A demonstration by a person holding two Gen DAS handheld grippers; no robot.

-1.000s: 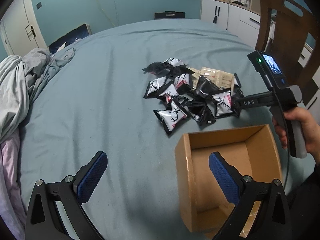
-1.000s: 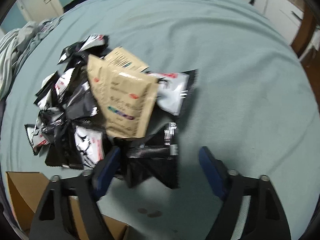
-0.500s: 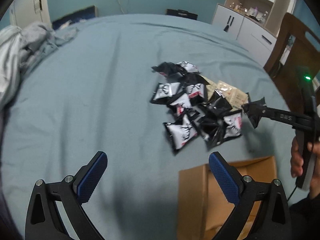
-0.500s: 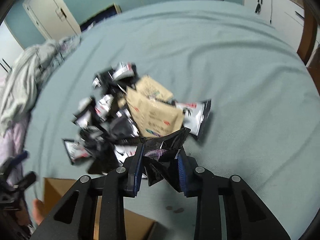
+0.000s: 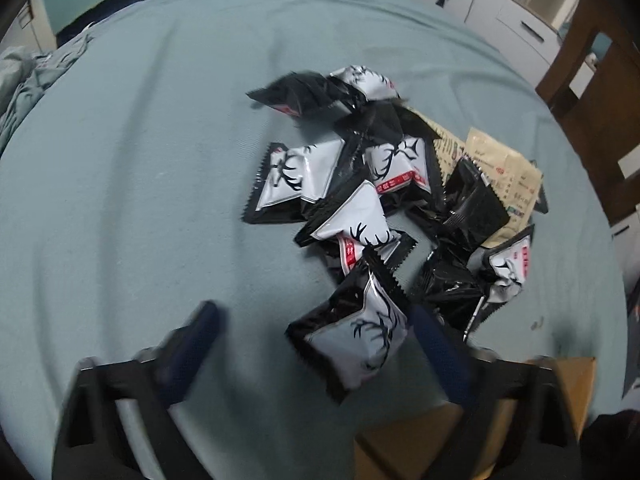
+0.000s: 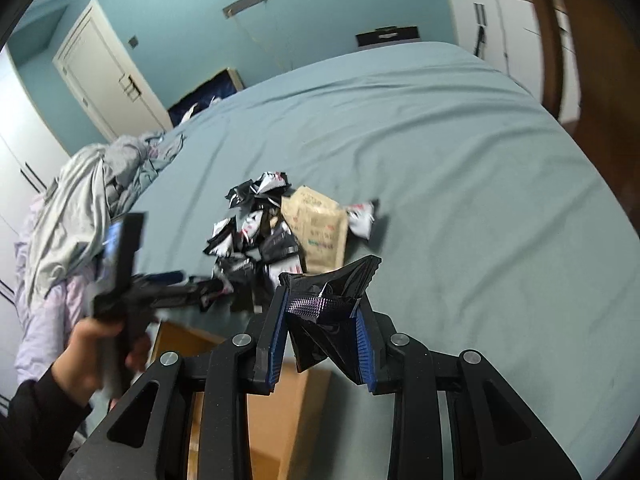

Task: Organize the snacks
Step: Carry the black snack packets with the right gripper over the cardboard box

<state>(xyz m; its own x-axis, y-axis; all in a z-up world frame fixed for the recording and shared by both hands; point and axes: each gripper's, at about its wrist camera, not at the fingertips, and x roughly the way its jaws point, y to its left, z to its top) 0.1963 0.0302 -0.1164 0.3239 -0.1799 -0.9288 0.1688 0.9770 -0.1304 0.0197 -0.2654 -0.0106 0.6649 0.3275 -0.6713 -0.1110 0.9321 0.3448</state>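
A pile of black and white antler-print snack packets [image 5: 360,184] lies on the blue-green bed, with tan pouches [image 5: 504,168] at its right. My left gripper [image 5: 314,318] points down at the pile's near edge. Its jaws are closing around a white antler packet [image 5: 360,340], and the left pad stands clear of it. My right gripper [image 6: 322,304] is shut on a crumpled black snack packet [image 6: 332,320], lifted above the bed. The cardboard box [image 6: 176,340] sits just below it. The right wrist view also shows the pile [image 6: 260,236] and the left gripper [image 6: 168,284] in a hand.
The box corner [image 5: 568,380] shows at the lower right of the left wrist view. Rumpled grey bedding [image 6: 80,208] is heaped at the bed's left side. A wooden chair [image 5: 592,80] and white cabinets [image 5: 500,12] stand beyond the right edge.
My left gripper came forward and down onto the pile, and its jaws narrowed around a white packet. My right gripper shut on a black packet and lifted it away from the pile.
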